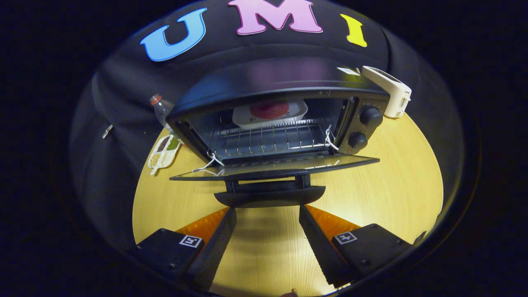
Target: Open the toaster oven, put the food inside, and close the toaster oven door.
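Door [274,165] down flat, plate of food [270,112] already on the rack inside the toaster oven [280,111].
Gripper [268,214] fingers spread wide, holding nothing, tips just short of the door handle [270,194]. Risk: lifting off-centre lets the handle slip off one finger and the door drops back; a hard swing could shove the oven along the table [392,185].

toaster oven [284,123]: no readable brand or numbers; knob markings were too small to read
white appliance [390,88]: small dark mark on its end face, unreadable
sticker on oven top [347,71]: pale label, print was too blurred
gripper [267,214]: square black-and-white marker tag on each side, patterns only, no letters; jaws stood apart
bottle [160,108]: label unreadable
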`<state>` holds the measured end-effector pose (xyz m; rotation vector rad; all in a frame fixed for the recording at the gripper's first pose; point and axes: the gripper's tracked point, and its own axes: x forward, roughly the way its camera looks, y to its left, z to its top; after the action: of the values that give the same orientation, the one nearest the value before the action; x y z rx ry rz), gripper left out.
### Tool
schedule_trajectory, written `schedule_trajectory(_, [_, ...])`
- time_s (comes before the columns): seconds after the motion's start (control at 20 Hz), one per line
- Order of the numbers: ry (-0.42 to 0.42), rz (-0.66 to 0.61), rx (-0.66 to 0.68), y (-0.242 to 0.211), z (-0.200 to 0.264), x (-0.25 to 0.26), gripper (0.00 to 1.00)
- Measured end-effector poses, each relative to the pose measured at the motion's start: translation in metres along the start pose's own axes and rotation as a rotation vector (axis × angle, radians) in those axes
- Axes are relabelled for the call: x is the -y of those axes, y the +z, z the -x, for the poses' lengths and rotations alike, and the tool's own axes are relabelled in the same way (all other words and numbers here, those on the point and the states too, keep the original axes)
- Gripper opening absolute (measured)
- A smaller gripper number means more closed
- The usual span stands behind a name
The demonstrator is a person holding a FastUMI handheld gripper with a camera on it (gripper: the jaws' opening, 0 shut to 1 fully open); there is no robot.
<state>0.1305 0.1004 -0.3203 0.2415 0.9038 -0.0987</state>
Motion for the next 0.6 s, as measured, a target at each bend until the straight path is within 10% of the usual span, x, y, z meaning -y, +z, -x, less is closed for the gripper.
schedule_trajectory(0.6, [0.093, 0.112, 0.318, 0.088, 0.094, -0.012, 0.99])
